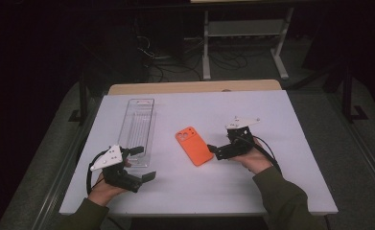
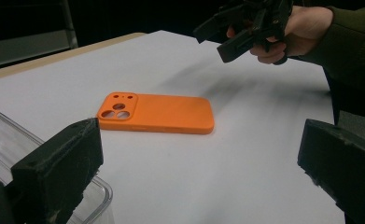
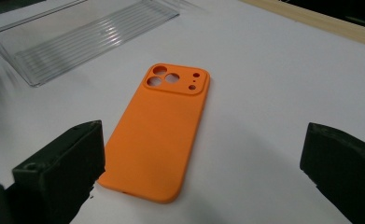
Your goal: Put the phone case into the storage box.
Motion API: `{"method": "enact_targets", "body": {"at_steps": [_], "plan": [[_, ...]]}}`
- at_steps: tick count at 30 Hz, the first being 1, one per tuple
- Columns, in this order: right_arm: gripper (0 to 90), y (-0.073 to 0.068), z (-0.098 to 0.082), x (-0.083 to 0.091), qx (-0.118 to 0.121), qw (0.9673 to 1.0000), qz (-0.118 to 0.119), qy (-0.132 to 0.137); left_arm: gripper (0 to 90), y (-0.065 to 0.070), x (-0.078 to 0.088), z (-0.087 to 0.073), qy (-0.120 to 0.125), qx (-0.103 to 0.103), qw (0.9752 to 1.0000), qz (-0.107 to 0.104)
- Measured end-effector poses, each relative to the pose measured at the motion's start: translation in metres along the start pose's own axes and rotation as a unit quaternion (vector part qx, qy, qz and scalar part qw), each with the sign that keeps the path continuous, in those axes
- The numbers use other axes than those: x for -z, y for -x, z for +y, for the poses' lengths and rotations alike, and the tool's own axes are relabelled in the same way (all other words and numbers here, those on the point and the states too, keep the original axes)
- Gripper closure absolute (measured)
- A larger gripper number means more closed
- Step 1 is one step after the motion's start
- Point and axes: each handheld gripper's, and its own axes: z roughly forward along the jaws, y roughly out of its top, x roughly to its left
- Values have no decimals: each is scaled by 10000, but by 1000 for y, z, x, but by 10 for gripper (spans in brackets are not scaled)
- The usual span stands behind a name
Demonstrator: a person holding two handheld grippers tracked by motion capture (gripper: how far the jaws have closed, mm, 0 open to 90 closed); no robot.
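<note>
Bright white table [image 1: 271, 110], dark surroundings, slight motion blur.

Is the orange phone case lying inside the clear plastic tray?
No, the orange phone case lies flat on the bare white table, apart from the clear tray to its left.

Left gripper [image 1: 144, 164], held low near the table's front-left corner, jaws spread wide. Right gripper [image 1: 213, 150], held right of centre, pointing left, jaws likewise parted; both forearms enter from the front edge.
</note>
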Motion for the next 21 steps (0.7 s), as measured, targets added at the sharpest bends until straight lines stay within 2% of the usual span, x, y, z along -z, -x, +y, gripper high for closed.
{"method": "enact_targets", "body": {"at_steps": [21], "plan": [[0,-6,11,-17,28,10000,72,-53,0,0,0,0,12,20,10000,-8]]}}
